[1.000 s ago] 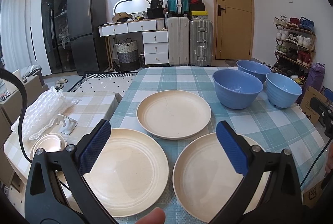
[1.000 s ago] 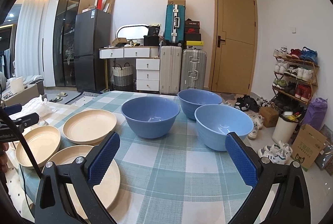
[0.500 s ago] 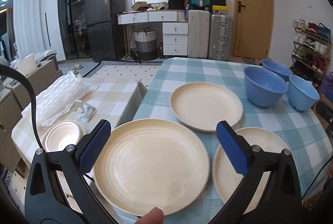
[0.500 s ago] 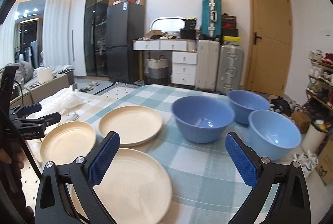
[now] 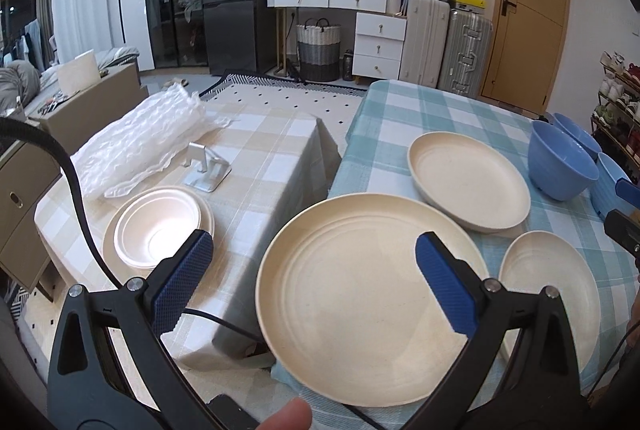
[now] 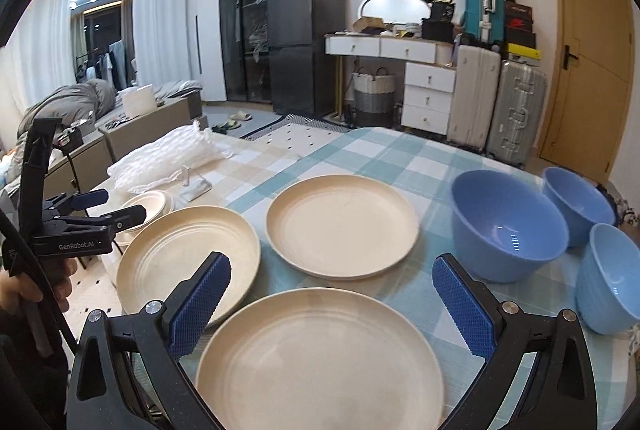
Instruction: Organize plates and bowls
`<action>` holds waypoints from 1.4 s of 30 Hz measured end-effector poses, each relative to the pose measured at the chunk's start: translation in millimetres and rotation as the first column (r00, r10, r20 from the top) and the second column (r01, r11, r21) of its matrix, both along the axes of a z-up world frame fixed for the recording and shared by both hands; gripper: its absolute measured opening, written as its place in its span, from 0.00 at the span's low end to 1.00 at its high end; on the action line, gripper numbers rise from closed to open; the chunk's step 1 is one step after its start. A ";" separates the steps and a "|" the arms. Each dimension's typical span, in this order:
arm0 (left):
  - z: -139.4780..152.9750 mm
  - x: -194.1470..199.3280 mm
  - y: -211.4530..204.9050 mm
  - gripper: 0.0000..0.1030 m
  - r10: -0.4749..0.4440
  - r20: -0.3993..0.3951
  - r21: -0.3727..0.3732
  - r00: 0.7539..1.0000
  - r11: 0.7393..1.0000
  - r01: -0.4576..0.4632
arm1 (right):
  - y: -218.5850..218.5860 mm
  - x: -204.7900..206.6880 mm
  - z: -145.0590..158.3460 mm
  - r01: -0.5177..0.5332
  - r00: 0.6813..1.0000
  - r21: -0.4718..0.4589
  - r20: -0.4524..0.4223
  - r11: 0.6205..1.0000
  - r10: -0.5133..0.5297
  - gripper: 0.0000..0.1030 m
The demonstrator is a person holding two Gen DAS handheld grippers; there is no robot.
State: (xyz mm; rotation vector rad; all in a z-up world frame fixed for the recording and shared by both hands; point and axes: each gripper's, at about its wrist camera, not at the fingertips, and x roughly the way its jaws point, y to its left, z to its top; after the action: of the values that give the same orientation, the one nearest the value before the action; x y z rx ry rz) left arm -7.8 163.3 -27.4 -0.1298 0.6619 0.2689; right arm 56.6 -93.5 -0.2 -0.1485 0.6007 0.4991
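Hovering nearest, the right gripper has its jaws spread wide and empty above the near cream plate, while the left gripper, equally wide and holding nothing, hangs over the left cream plate, which sits at the table's left corner. A third cream plate lies just beyond them on the teal checked tablecloth, and three blue bowls cluster farther right, unstacked. In my judgement the left plate is the risk: so close to the edge, a clumsy pinch on its shallow rim could tip or nudge it off. A lower side table to the left holds white bowls. Only "GenRobot.AI" on the left gripper's body can be read.
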 end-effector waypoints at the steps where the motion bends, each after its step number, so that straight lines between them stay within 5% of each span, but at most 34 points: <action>1: -2.9 0.2 4.2 0.98 0.005 -0.008 -0.004 1.000 1.000 -0.005 | 5.2 2.5 -2.8 -0.010 1.000 -0.001 -0.010 1.000 0.010 1.00; 14: -35.4 17.2 33.7 0.98 0.046 -0.087 -0.067 0.995 0.996 -0.052 | 73.6 38.3 -35.7 -0.174 0.974 -0.067 -0.161 0.982 0.162 1.00; 24: -51.3 28.8 41.5 0.83 0.015 -0.126 -0.095 0.992 0.995 -0.027 | 103.8 56.0 -53.3 -0.250 0.937 -0.067 -0.266 0.966 0.224 0.98; 28: -57.9 33.2 46.2 0.70 0.007 -0.157 -0.107 0.988 0.994 -0.024 | 114.3 60.1 -61.9 -0.294 0.913 -0.066 -0.315 0.954 0.259 0.82; 42: -70.3 40.4 56.1 0.47 -0.003 -0.182 -0.146 0.983 0.989 -0.024 | 127.8 70.3 -84.1 -0.328 0.865 -0.078 -0.426 0.942 0.266 0.63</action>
State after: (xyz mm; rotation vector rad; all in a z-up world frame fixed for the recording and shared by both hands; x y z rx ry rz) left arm 32.6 219.4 -97.6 -0.2524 0.8630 0.2436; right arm 126.9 34.2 -84.2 -0.2851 1.0387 0.7974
